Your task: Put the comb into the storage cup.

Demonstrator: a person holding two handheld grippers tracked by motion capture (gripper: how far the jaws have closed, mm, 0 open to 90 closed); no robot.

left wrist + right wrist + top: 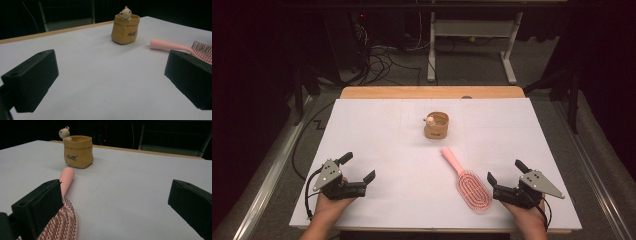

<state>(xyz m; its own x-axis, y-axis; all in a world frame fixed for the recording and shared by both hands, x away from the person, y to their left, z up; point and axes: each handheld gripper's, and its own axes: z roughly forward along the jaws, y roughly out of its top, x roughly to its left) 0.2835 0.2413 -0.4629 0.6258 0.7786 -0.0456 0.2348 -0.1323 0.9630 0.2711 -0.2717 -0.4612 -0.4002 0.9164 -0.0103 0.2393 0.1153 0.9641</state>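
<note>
High view: both hands low on the table (377,130), my left gripper (357,176) and right gripper (503,176) spread, empty. Pink brush (467,182) lies just beside the right one, cup (436,125) farther back. Left gripper view: nothing between jaws. Right gripper view: I'd probably pinch the handle, not the bristles.

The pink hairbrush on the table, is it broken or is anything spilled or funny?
Nothing stands out. The pink plastic hairbrush lies flat and whole, bristles up, on the white table. The small tan pouch-shaped pot with a bear figure stands upright beyond its handle. No spill.
</note>
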